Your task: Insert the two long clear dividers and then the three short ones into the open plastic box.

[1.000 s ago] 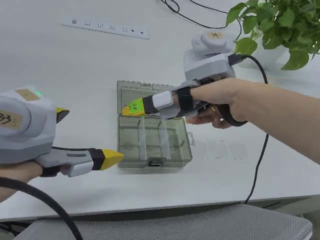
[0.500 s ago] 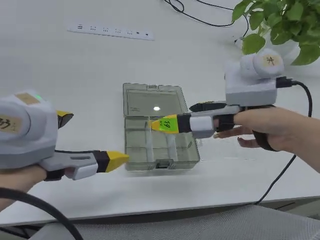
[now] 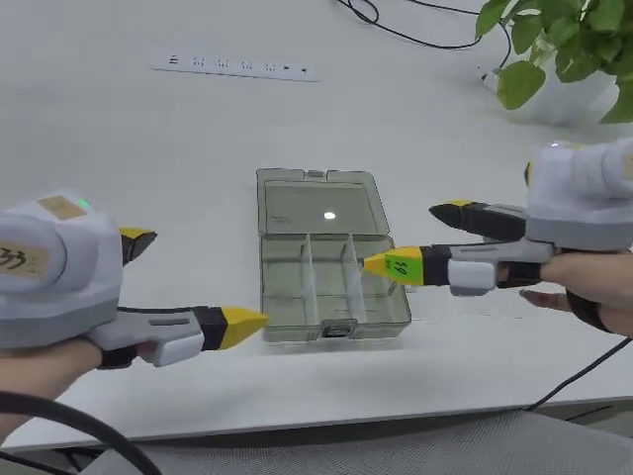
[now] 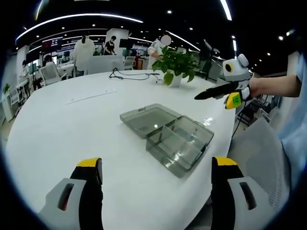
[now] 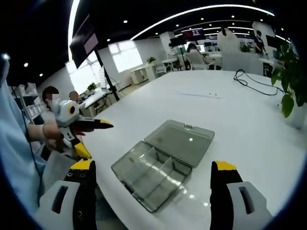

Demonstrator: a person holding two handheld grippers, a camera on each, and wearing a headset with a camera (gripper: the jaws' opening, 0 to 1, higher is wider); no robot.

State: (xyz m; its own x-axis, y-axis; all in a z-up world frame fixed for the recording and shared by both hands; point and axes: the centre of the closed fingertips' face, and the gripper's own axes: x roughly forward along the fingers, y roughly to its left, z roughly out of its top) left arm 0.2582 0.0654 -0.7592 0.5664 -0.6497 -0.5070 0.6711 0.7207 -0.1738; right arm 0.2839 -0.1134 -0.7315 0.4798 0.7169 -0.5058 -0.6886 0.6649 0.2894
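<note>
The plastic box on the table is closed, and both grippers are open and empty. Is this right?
No: the plastic box is open, lid lying flat, as the head view shows. The left gripper and right gripper are indeed open and empty.

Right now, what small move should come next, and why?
Probably swing the right gripper off to fetch a short divider: the two long dividers already stand in the box, no short ones cross them, and its jaws are open and empty.
</note>
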